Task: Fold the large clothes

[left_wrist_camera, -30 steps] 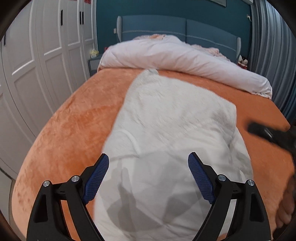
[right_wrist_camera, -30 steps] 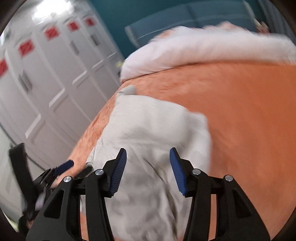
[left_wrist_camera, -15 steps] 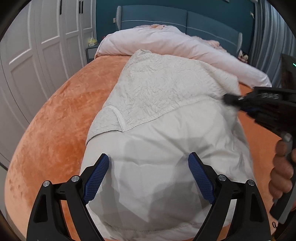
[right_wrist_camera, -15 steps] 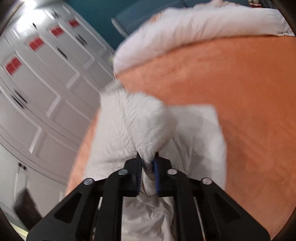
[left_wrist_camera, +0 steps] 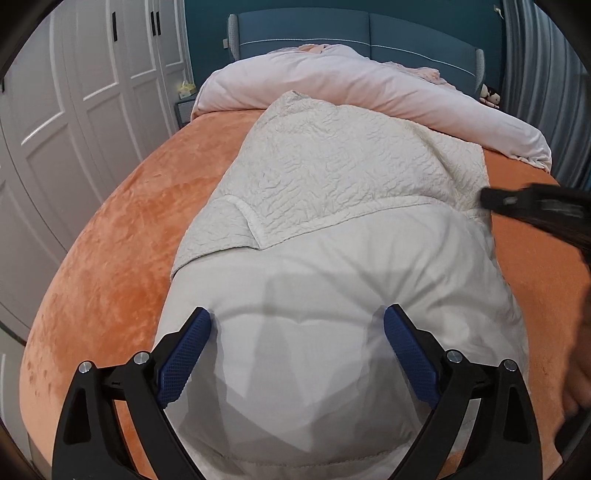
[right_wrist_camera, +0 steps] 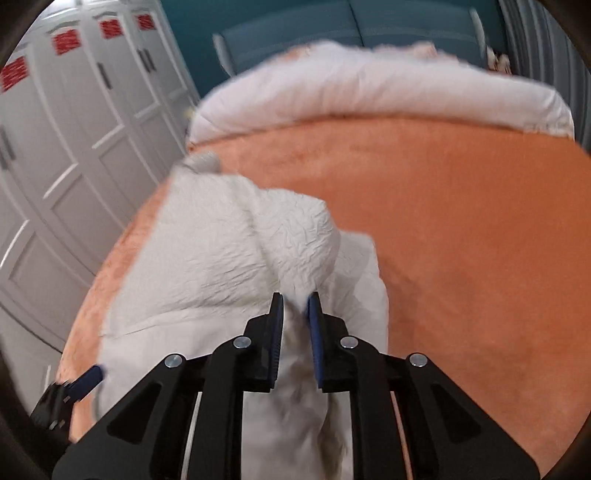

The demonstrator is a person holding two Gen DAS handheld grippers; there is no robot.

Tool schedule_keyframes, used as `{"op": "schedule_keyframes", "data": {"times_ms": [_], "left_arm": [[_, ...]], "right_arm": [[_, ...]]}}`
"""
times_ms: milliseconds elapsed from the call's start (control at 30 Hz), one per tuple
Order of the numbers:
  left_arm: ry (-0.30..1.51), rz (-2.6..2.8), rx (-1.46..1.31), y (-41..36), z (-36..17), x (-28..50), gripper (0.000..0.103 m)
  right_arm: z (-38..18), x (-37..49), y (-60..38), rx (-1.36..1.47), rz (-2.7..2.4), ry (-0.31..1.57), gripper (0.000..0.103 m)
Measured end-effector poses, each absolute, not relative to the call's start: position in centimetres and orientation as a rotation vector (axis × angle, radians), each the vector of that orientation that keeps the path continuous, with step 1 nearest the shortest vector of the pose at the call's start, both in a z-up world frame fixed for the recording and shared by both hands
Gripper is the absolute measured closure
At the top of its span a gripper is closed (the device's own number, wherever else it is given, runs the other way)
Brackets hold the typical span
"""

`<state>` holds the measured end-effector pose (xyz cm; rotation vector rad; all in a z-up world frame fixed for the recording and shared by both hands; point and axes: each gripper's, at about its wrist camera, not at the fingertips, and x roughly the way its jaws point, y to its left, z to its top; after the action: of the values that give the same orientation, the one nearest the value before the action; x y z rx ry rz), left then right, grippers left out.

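Observation:
A large cream garment (left_wrist_camera: 332, 229) lies on the orange bed cover (left_wrist_camera: 122, 240), its crinkled outer side folded over a smooth white lining. My left gripper (left_wrist_camera: 297, 332) is open just above the near smooth part and holds nothing. My right gripper (right_wrist_camera: 295, 299) is shut on a fold of the garment (right_wrist_camera: 229, 258) at its right edge and lifts it a little. It shows in the left wrist view (left_wrist_camera: 491, 197) as a blurred black shape at the garment's right side. The left gripper's blue fingertip (right_wrist_camera: 88, 374) shows at the lower left of the right wrist view.
A pale pink duvet (left_wrist_camera: 351, 85) is bunched along the head of the bed, in front of a blue headboard (left_wrist_camera: 332, 29). White wardrobe doors (left_wrist_camera: 74, 92) stand along the left. Grey curtains (left_wrist_camera: 543, 74) hang at the right. Bare orange cover (right_wrist_camera: 461, 221) lies right of the garment.
My right gripper has closed on the garment's right edge and pulled it out to the right. The crinkled part has been drawn flatter. My left gripper has stayed open over the near part.

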<state>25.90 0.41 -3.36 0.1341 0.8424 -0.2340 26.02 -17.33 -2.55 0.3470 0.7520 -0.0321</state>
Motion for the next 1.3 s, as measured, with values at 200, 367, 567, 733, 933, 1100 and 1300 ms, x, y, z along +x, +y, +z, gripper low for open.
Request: {"op": "schedule_keyframes", "data": {"times_ms": [200, 367, 567, 733, 933, 1100, 1300], "left_arm": [[0.859, -0.223, 0.135, 0.5, -3.2, 25.4, 0.009], [0.868, -0.222, 0.152, 0.8, -3.1, 24.6, 0.009], [0.848, -0.187, 0.062, 2.8, -1.3, 24.7, 0.01], [0.897, -0.148, 0.086, 3.7, -2.8, 25.6, 0.01], [0.901, -0.141, 0.065, 4.2, -3.0, 25.2, 0.009], [0.906, -0.157, 0.07, 3.6, -2.8, 25.2, 0.008], [0.894, -0.148, 0.116, 3.1, -2.5, 24.1, 0.009]], "right_arm": [[-5.9, 23.6, -14.1, 0.249, 0.055, 0.883, 0.09], [-8.3, 23.0, -13.8, 0.223, 0.032, 0.964, 0.09], [-6.1, 21.9, -13.1, 0.26, 0.115, 0.935, 0.089], [-9.0, 20.8, -12.2, 0.224, 0.108, 1.027, 0.089], [-1.2, 26.3, -15.4, 0.253, 0.043, 0.818, 0.084], [-7.5, 33.4, -18.0, 0.232, -0.109, 0.977, 0.077], [-4.8, 26.0, -15.9, 0.255, -0.072, 0.859, 0.076]]}}
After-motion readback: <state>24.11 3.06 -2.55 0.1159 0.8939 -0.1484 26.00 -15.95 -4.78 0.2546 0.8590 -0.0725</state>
